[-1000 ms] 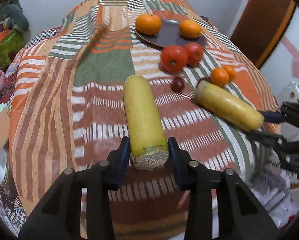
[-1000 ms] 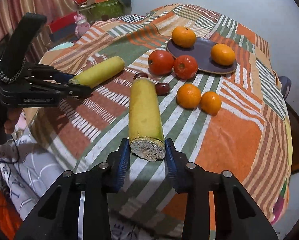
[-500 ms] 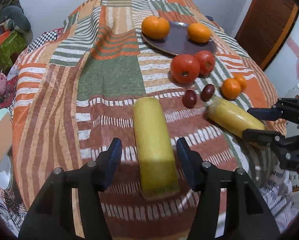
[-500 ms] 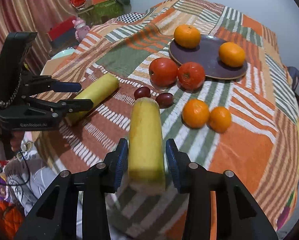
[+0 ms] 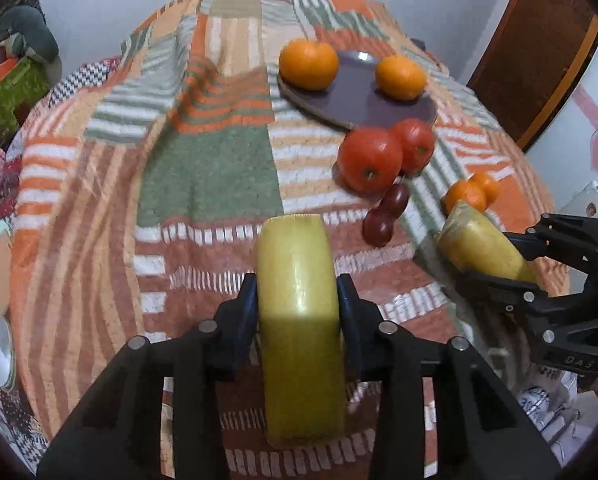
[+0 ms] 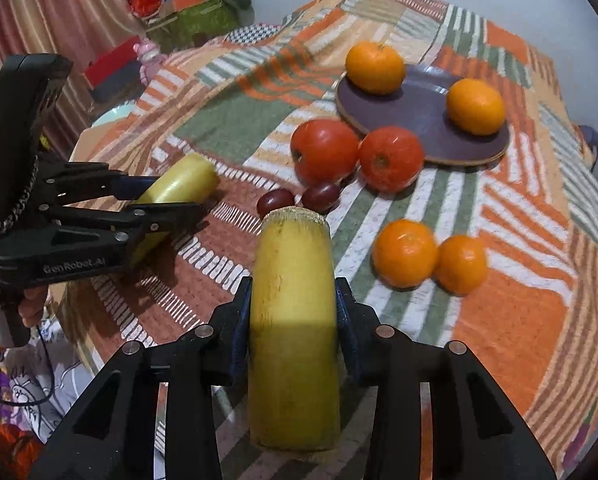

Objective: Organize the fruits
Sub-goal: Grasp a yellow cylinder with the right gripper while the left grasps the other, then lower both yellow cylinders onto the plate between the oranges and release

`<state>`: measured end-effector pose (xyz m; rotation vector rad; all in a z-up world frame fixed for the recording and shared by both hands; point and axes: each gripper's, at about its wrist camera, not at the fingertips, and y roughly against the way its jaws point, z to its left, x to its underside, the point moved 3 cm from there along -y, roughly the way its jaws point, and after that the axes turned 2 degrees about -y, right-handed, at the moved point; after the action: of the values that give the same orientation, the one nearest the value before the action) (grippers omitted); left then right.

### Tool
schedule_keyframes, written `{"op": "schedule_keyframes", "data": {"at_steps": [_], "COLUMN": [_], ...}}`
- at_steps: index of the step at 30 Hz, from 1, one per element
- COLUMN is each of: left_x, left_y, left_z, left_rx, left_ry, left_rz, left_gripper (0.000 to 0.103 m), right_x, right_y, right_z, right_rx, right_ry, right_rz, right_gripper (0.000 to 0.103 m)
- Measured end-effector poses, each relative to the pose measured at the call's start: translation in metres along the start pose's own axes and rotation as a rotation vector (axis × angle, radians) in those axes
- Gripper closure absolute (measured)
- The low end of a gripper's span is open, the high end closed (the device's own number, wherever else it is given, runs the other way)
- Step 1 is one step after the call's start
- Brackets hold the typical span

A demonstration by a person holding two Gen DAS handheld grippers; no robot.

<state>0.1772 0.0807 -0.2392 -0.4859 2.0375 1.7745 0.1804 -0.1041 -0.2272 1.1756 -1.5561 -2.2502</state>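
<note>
Home room: patchwork striped cloth [image 6: 235, 128] over table ahead of jaws, toy-filled box [image 6: 187, 20] far left, wooden door [image 5: 539, 60] far right.

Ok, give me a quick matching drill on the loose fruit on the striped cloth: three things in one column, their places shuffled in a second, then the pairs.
Things:
1. two big round oranges
2. two round red tomatoes
3. two small dark red oval fruits

Places:
a. on the striped cloth, next to the plate's near rim
b. on the cloth, on the near side of the tomatoes
c. on the dark purple round plate

Pairs: 1-c, 2-a, 3-b.
</note>
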Motion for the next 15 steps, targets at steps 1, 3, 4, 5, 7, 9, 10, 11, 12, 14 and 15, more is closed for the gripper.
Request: {"op": "schedule_keyframes", "data": {"at_steps": [1,3,4,5,7,9,10,11,12,14,15], "left_x": [-0.003,-0.009,-0.013,-0.017,-0.025,-0.034,-0.039,-0.045,-0.050,-0.062,-0.068], "left_y": [0.007,0.020,0.028,0.033,0.044,0.052,0.055,0.058,0.060,0.063,0.065], "left_z": [-0.001,-0.004,-0.005,-0.007,-0.010,-0.014,-0.016,-0.017,-0.018,-0.020,-0.021], "left_rx": [-0.005,-0.007,-0.002,0.002,0.009,0.008,0.006,0.008,0.010,0.012,0.012], "left_ry": [-0.007,-0.018,-0.021,-0.024,-0.028,-0.034,-0.036,-0.037,-0.038,-0.041,-0.043], "left_rz": [-0.021,-0.055,-0.074,-0.089,-0.120,-0.150,-0.164,-0.177,-0.185,-0.204,-0.216], "left_gripper": [0.065,0.065,0.065,0.065,0.065,0.065,0.065,0.065,0.065,0.065,0.065], "right_x": [-0.001,-0.004,-0.006,-0.008,-0.012,-0.017,-0.021,-0.025,-0.029,-0.040,-0.043], "right_y": [0.005,0.017,0.022,0.031,0.042,0.053,0.058,0.064,0.067,0.074,0.075], "right_z": [-0.002,-0.007,-0.009,-0.013,-0.019,-0.026,-0.030,-0.034,-0.036,-0.043,-0.045], "right_rx": [0.005,0.015,0.019,0.025,0.033,0.041,0.047,0.055,0.058,0.070,0.077], "right_ry": [0.000,-0.012,-0.018,-0.030,-0.048,-0.065,-0.072,-0.080,-0.085,-0.100,-0.104], "right_rz": [-0.016,-0.052,-0.068,-0.090,-0.123,-0.157,-0.175,-0.195,-0.206,-0.235,-0.244], "right_gripper": [0.068,0.068,0.068,0.068,0.068,0.069,0.069,0.069,0.069,0.069,0.069]}}
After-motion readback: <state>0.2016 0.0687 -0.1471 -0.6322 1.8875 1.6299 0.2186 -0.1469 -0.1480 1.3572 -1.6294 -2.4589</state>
